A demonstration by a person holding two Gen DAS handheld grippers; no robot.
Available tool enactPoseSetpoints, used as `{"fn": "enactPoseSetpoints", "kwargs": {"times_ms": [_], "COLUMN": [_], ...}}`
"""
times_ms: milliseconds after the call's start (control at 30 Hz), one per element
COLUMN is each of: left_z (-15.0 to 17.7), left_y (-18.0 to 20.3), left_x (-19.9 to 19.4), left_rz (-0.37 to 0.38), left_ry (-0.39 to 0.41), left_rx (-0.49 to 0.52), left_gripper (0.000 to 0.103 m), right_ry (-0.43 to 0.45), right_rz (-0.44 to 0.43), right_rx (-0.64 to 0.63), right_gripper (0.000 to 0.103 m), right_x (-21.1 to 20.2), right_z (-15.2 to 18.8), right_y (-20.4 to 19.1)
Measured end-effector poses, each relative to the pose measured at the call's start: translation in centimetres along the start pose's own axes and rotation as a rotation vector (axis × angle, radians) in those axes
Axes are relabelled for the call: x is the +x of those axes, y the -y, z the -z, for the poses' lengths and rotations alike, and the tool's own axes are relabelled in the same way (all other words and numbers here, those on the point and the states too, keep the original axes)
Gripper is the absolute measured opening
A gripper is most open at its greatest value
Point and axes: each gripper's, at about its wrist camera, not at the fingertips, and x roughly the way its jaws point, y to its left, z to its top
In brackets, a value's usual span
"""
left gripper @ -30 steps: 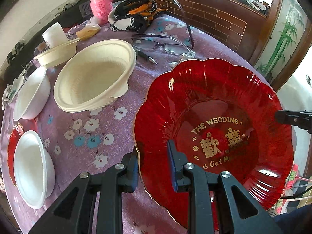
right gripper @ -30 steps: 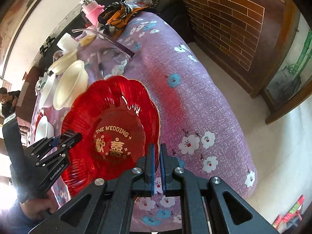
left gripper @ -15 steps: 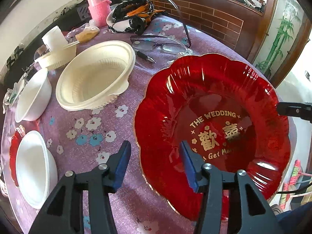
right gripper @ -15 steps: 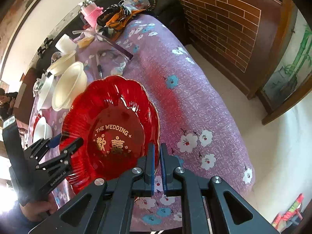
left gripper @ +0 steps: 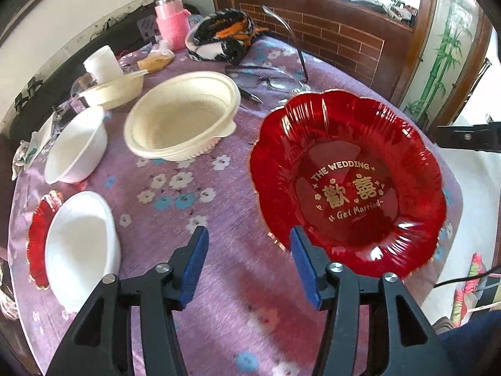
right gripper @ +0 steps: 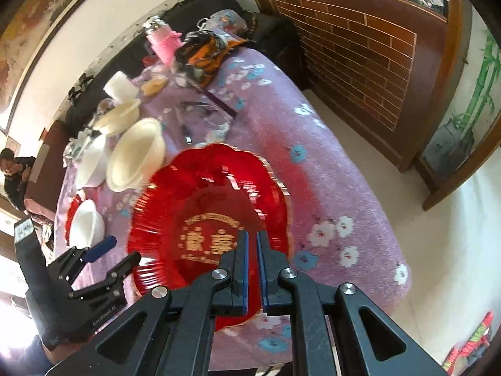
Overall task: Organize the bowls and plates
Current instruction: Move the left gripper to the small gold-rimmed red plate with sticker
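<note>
Two grippers at red wedding plate (left gripper: pixel 347 185) near purple floral tablecloth (left gripper: pixel 175 194) edge. Left gripper (left gripper: pixel 249 258) spread wide, empty, beside plate's near rim. Right gripper (right gripper: pixel 252 269) pinched nearly closed on plate's rim (contact blurred). Nearby: cream bowl stack (left gripper: pixel 181 119), white bowl (left gripper: pixel 75 144), another white bowl (left gripper: pixel 80 247) on small red plate (left gripper: pixel 37 235), eyeglasses (left gripper: pixel 269 75), pink bottle (left gripper: pixel 170 23).
</note>
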Motion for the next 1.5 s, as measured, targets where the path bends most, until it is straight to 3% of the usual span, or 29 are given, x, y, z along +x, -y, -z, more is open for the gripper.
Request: {"fn": "enactPoseSetpoints", "kwargs": {"times_ms": [300, 633, 1000, 1500], "left_z": [1.7, 5.0, 9.8, 15.6], "left_y": [-3.7, -10.2, -17.2, -26.2], "left_x": [-4.1, -6.6, -8.0, -9.4], "left_rz": [-0.002, -0.056, -0.103, -0.171], "left_ry": [0.08, 0.095, 0.079, 0.037], "left_rx": [-0.048, -0.205, -0.394, -0.577], "left_gripper": [0.058, 0.058, 0.058, 0.058], "right_ry": [-0.029, -0.089, -0.151, -0.222], "right_rz": [-0.066, -0.136, -0.187, -0.32], "right_rx": [-0.092, -0.226, -0.356, -0.548], "right_gripper": [0.008, 0.008, 0.008, 0.008], "right_x": [1.1, 3.4, 5.6, 9.7], "right_z": [0.0, 0.7, 1.7, 2.0], "right_y": [-5.6, -13.0, -20.7, -33.1]}}
